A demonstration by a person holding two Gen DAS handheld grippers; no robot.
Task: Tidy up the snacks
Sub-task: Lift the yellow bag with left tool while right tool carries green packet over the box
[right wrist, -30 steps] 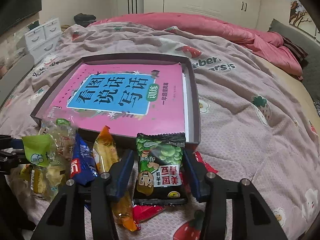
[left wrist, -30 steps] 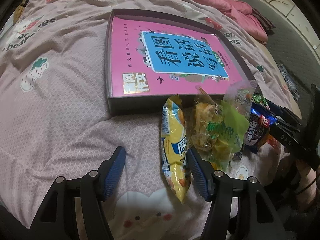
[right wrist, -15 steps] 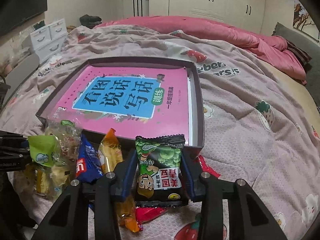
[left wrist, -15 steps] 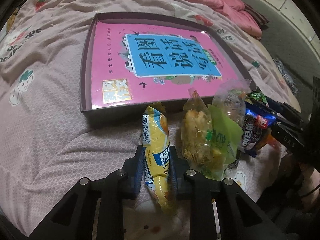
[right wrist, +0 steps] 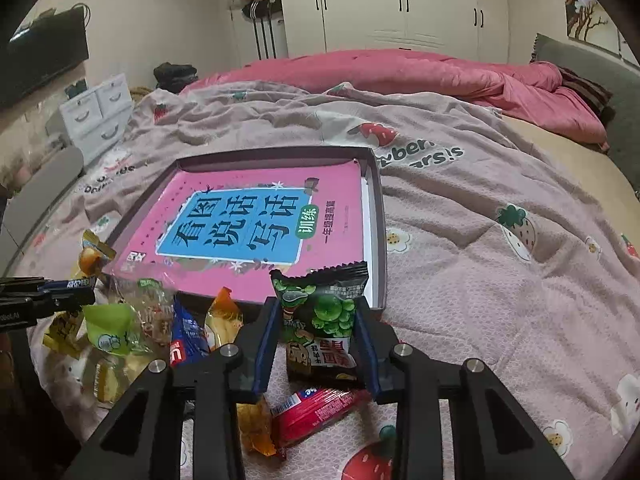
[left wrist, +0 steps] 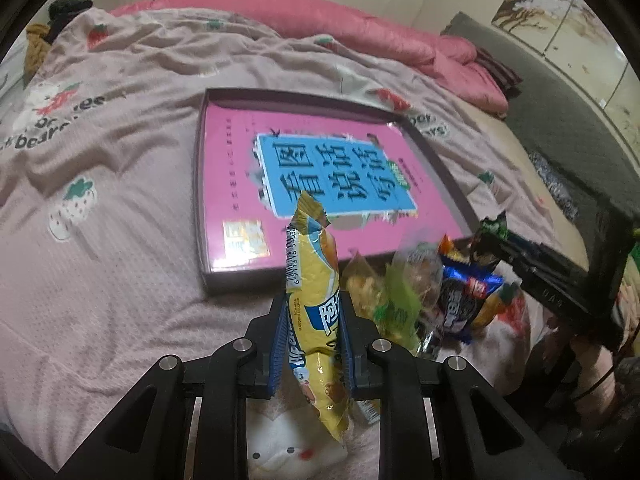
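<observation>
Two snack packets gripped, one per gripper.
Long yellow foil snack packet (left wrist: 316,300) clamped in left gripper (left wrist: 313,334); dark green pea-snack packet (right wrist: 320,316) in closing right gripper (right wrist: 316,344); shallow purple cardboard tray (right wrist: 378,216) ahead, presumably their destination.

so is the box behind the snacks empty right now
No, a pink book with a blue title panel lies flat inside the shallow box and fills almost its whole floor.
</observation>
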